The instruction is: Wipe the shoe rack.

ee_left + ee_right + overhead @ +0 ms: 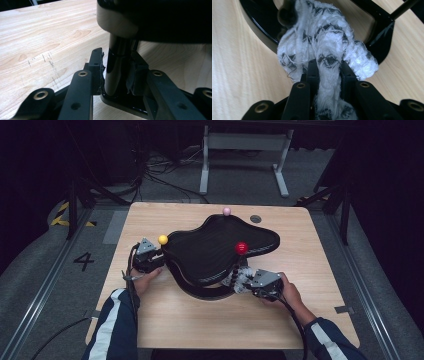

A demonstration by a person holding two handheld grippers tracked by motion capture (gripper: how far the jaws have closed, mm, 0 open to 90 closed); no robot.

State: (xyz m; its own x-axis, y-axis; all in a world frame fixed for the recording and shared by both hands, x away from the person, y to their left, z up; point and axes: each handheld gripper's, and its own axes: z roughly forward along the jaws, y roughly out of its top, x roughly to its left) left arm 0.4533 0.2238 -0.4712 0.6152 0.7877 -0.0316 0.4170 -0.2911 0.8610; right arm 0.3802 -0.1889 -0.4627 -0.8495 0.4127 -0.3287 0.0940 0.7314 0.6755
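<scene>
Both grippers grasp: left gripper (117, 75) clamps the stiff black stand's post (115, 72), right gripper (328, 72) pinches soft, limp white patterned cloth (324, 42).

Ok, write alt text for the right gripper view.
The right hand-held gripper is shut on a white cloth with dark patterning, bunched between its two black jaws. Behind the cloth, a glossy black stand base rests on the light wooden table.
</scene>
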